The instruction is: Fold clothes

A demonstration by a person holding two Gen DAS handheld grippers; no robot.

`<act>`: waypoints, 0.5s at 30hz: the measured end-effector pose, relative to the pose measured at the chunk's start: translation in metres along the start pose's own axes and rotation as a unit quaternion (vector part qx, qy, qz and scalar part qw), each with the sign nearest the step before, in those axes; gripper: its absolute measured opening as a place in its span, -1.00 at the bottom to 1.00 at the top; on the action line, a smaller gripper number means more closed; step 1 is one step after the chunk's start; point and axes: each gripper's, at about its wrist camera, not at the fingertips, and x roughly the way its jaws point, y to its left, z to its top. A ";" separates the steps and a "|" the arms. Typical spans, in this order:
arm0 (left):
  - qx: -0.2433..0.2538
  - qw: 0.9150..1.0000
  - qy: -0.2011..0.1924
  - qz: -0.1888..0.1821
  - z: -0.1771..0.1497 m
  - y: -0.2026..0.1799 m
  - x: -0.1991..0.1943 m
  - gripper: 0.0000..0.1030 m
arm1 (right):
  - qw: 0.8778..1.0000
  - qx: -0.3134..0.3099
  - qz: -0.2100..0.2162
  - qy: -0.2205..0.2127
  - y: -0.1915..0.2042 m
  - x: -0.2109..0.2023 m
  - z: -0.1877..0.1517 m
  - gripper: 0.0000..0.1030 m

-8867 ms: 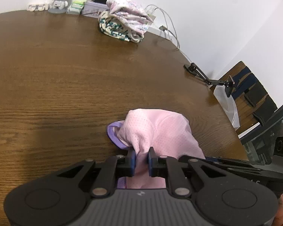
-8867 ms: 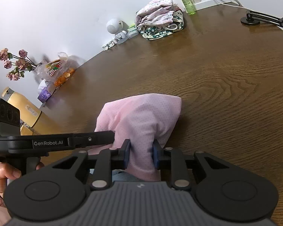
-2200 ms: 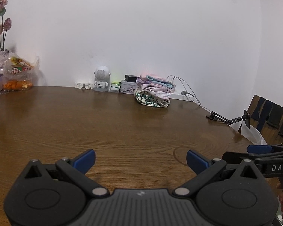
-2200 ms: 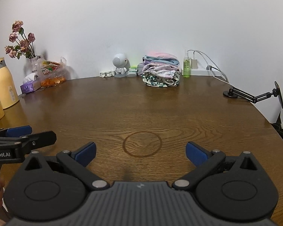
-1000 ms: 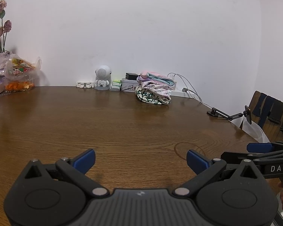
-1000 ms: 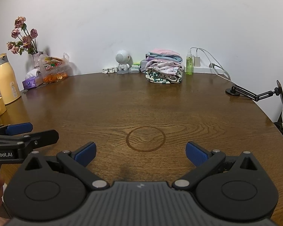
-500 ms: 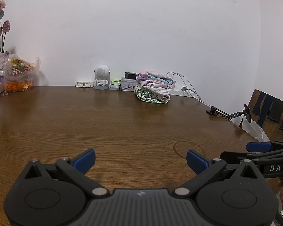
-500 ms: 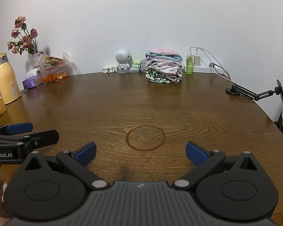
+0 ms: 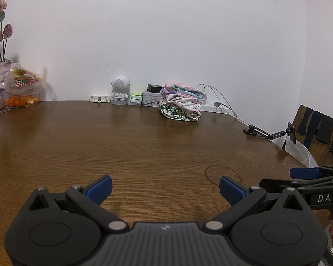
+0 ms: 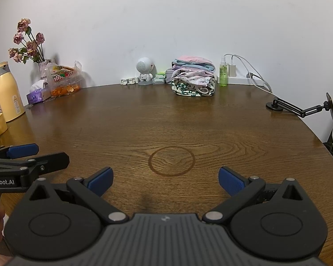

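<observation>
Left wrist view shows my left tool (image 9: 165,187) spread wide, gripping nothing, above the wooden bench (image 9: 144,146). My right tool (image 10: 165,178) is likewise released over bare wood. I see the folded clothes stack (image 10: 193,78) at the bench's far edge by the wall, between a small white robot figure (image 10: 145,71) and a green spray bottle (image 10: 222,72).

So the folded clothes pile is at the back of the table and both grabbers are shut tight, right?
Not quite. The folded clothes pile is at the back of the table, but the left gripper and right gripper are wide open, holding nothing, as each wrist view shows.
</observation>
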 end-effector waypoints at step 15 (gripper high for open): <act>-0.002 1.000 -0.001 -0.011 -0.001 0.000 0.000 1.00 | 1.000 -0.001 0.000 0.004 0.002 0.002 -0.001 0.99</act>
